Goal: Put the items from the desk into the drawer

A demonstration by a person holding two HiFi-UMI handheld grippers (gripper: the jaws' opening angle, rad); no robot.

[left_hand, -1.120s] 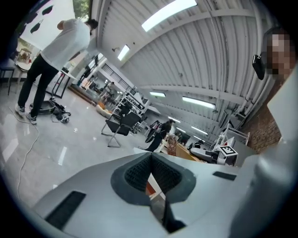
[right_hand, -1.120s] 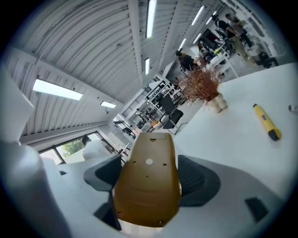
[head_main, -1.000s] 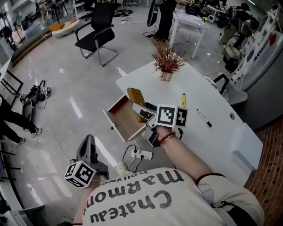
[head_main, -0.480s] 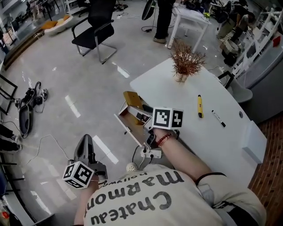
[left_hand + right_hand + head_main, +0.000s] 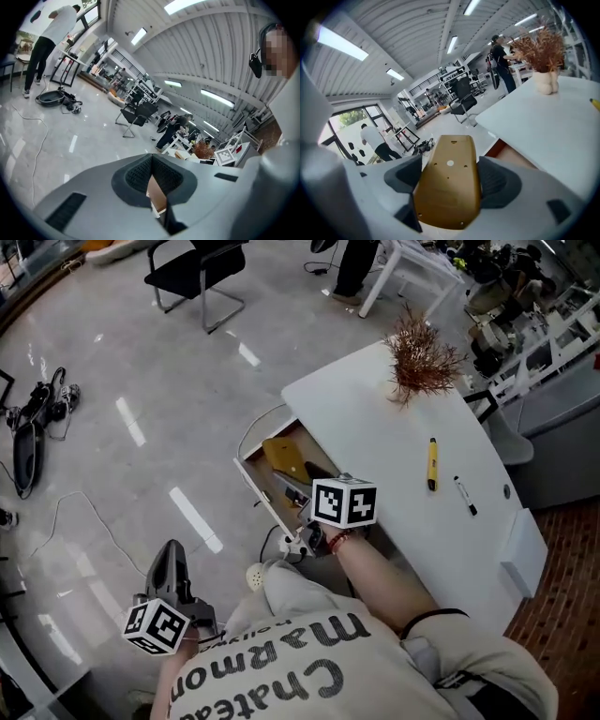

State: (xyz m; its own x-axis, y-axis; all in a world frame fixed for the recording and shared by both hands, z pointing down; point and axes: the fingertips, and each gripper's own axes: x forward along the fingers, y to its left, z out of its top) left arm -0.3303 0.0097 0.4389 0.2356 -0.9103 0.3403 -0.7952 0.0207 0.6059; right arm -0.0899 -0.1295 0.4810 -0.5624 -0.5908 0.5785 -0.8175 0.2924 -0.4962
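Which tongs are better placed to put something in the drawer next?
Right. The right tongs grip a tan object over the open drawer; the left tongs hang shut and empty, low above the floor.

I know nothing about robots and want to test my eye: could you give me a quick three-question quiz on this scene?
1. Fill in: the yellow marker and black pen lie on the white ____.
2. True or false: the drawer is open.
3. The right gripper grips: A) a cup B) a tan flat device C) nothing.

Key: 1 desk; 2 true; 3 B.
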